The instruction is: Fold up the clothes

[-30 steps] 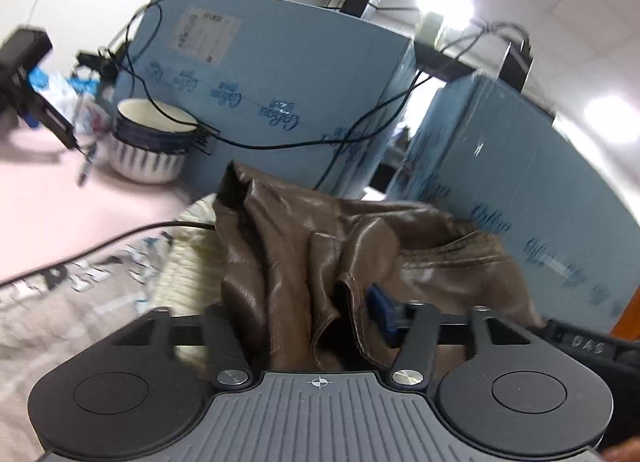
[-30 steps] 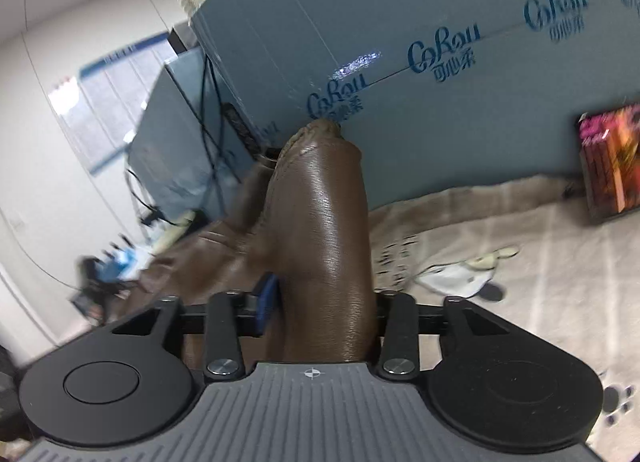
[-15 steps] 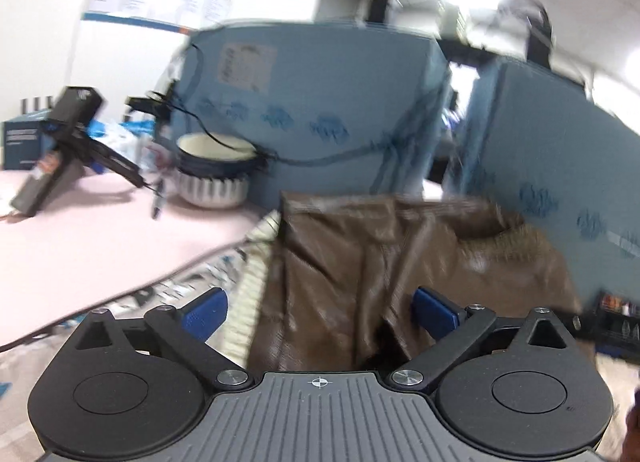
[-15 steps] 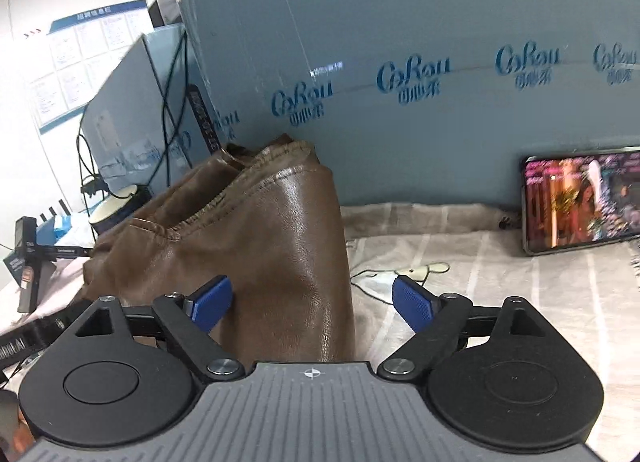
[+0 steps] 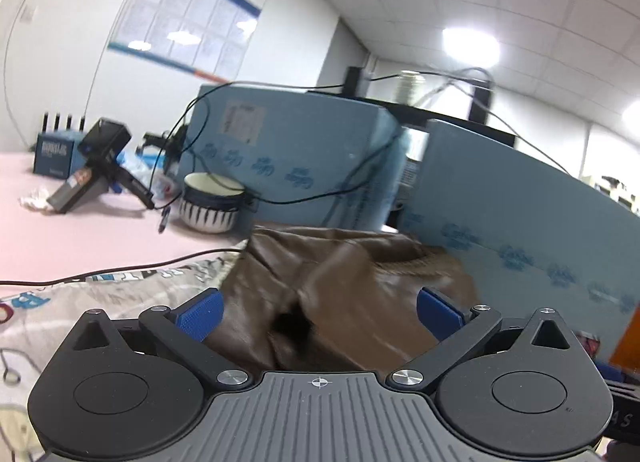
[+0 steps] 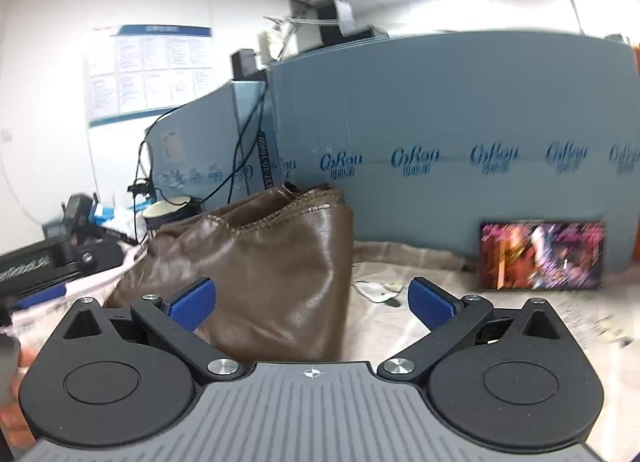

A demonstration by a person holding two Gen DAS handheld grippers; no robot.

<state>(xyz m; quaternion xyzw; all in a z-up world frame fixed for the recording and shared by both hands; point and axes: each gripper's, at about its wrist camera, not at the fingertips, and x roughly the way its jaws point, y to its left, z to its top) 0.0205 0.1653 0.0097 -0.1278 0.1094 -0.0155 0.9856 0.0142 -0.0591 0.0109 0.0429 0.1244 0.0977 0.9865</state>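
A brown leather garment [image 5: 340, 282] lies bunched on the cloth-covered table, just ahead of my left gripper [image 5: 318, 312]. The left gripper is open, its blue pads [image 5: 200, 314] spread wide on either side of the garment, holding nothing. In the right wrist view the same garment [image 6: 264, 270] sits folded in a heap ahead and left of centre. My right gripper [image 6: 312, 304] is open and empty, its pads [image 6: 430, 302] apart, just short of the garment's near edge.
Blue foam panels [image 6: 440, 133] wall off the back of the table. A phone [image 6: 542, 256] with a lit screen leans against them at right. A striped bowl [image 5: 210, 201], a black device [image 5: 96, 169] and cables [image 5: 120, 266] lie on the pink surface at left.
Both grippers were shut on the leather garment a second ago, opened and let it go. The garment has dropped onto the table and both grippers have drawn back and tilted upward.
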